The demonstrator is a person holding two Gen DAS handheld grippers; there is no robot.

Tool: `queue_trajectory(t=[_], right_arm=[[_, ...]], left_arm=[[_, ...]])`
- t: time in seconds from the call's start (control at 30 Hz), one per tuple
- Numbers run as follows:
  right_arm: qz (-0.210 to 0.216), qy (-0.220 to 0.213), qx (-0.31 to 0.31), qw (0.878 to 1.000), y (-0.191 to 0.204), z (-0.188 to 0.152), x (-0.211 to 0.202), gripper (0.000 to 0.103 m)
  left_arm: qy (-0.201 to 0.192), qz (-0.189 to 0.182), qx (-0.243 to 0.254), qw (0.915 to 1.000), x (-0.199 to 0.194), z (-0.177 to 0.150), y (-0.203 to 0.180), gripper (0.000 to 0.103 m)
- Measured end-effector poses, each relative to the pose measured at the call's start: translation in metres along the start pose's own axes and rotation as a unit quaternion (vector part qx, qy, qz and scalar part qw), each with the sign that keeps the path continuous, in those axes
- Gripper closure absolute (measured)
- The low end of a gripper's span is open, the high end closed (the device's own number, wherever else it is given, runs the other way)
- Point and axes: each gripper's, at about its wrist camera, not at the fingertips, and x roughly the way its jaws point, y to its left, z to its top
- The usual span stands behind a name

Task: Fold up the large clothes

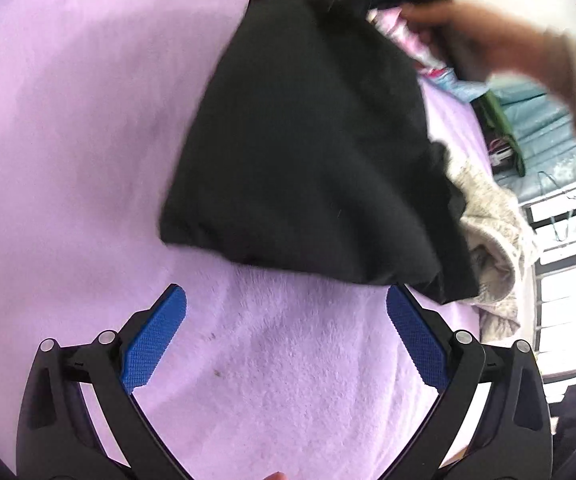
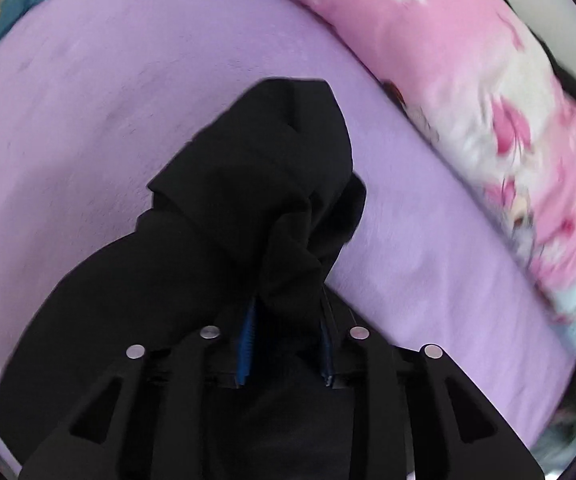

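Note:
A black garment (image 1: 311,140) lies partly lifted on the purple fleece blanket (image 1: 68,120); its far end rises toward a person's hand (image 1: 467,28) at the top right. My left gripper (image 1: 286,294) hovers just short of the garment's near edge, its blue pads (image 1: 156,340) spread wide with only blanket between them. In the right wrist view the black garment (image 2: 256,208) is bunched between the pads of my right gripper (image 2: 288,308), which points steeply down at the blanket (image 2: 88,100). Cloth hides the fingertips and drapes over the left finger.
A beige knit garment (image 1: 487,232) lies heaped at the blanket's right edge, beside the black one. A rolled pink floral quilt (image 2: 467,80) runs along the far side of the bed. Teal bedding (image 1: 547,120) and a barred window (image 1: 567,280) lie beyond the right edge.

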Motion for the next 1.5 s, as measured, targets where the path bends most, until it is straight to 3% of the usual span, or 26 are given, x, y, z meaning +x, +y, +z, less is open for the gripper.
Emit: queue_trajectory(t=[0.03,0.07,0.1,0.2,0.33,0.4,0.5,0.57,0.73,0.93,1.0,1.03,1.13,1.3,1.4,1.5], right_arm=[[0.009,-0.010,0.019,1.000,-0.006,-0.003,-0.004,0.055],[0.013,-0.022,0.034,0.999,-0.012,-0.005,-0.010,0.030],[0.020,-0.042,0.046,0.998,-0.022,-0.009,-0.024,0.023],[0.032,-0.105,0.035,0.993,-0.037,-0.013,-0.067,0.020],[0.060,-0.123,-0.007,0.991,-0.038,0.005,-0.101,0.020],[0.074,-0.117,-0.047,0.989,-0.020,0.027,-0.109,0.023],[0.078,-0.093,-0.119,0.985,0.019,0.059,-0.103,0.039],[0.062,-0.043,-0.176,0.981,0.054,0.084,-0.079,0.064],[0.009,0.067,-0.229,0.971,0.091,0.114,-0.014,0.063],[-0.013,0.147,-0.205,0.968,0.080,0.112,0.027,0.066],[0.005,0.155,-0.180,0.971,0.070,0.112,0.028,0.070],[0.018,0.148,-0.168,0.975,0.067,0.113,0.025,0.081],[0.030,0.137,-0.160,0.977,0.063,0.114,0.013,0.092],[0.039,0.108,-0.142,0.983,0.055,0.125,-0.005,0.094],[0.027,0.086,-0.118,0.989,0.050,0.127,-0.011,0.094],[-0.058,0.066,-0.111,0.990,0.048,0.125,0.004,0.102]], left_arm=[[-0.006,0.002,0.003,1.0000,-0.005,0.003,0.002,0.006],[-0.020,0.000,0.007,0.9998,-0.013,0.008,0.005,0.006],[-0.037,-0.004,0.009,0.9993,-0.020,0.015,0.008,0.006],[-0.056,0.014,0.001,0.9983,-0.024,0.034,0.020,0.006],[-0.031,-0.002,-0.059,0.9978,0.001,0.046,0.044,0.006],[-0.032,-0.002,-0.079,0.9964,0.012,0.046,0.050,0.006],[-0.035,-0.016,-0.071,0.9968,0.026,0.046,0.045,0.006],[-0.031,-0.029,-0.074,0.9964,0.036,0.046,0.045,0.006],[-0.028,-0.053,-0.069,0.9958,0.055,0.047,0.043,0.006],[-0.017,-0.064,-0.064,0.9958,0.063,0.048,0.048,0.005],[-0.014,-0.063,-0.062,0.9960,0.064,0.048,0.047,0.005],[-0.012,-0.062,-0.061,0.9961,0.065,0.048,0.047,0.005],[-0.004,-0.057,-0.053,0.9969,0.069,0.050,0.042,0.005],[0.003,-0.053,-0.046,0.9975,0.075,0.050,0.035,0.005],[0.011,-0.046,-0.029,0.9985,0.082,0.049,0.025,0.005],[0.014,-0.036,-0.017,0.9991,0.089,0.047,0.017,0.005]])
